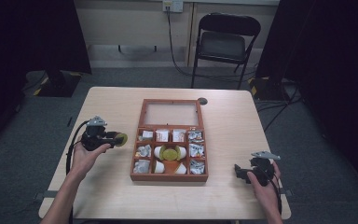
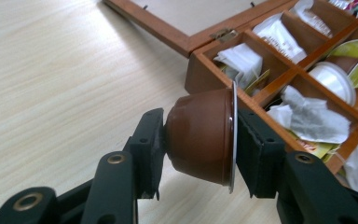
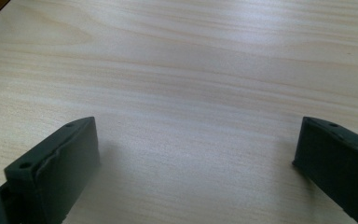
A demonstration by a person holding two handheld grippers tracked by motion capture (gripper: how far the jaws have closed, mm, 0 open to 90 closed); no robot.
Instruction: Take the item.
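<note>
- High view puts the table (image 1: 107,196) first, pale wood, with most of its top bare around the work; the right side near the person's right hand holds nothing to sort
- Wooden box (image 1: 169,176) sits in the middle of the table, its glazed lid (image 1: 171,113) thrown back flat behind it, so the opening step looks done
- Box compartments hold paper sachets (image 1: 195,150) along the sides and back row, while the centre cells already carry white pods and one yellow-green lidded pod (image 1: 170,152); by my reading several capsules are in and a few may be left
- Left gripper (image 1: 113,139) hangs just left of the box, apart from its wall, with its jaws pinching a brown capsule (image 2: 200,135): one pad on the domed base, the other on the foil rim
- In the left gripper view the capsule lies on its side in the grip, above bare table, near the box corner and a cell with a tea bag (image 2: 240,60); it is carried, not yet placed
- Left to do, as I judge it: bring this capsule over a free centre cell and release it
- Right gripper (image 1: 241,173) rests low at the table's right edge, jaws spread wide over bare wood, holding nothing
</note>
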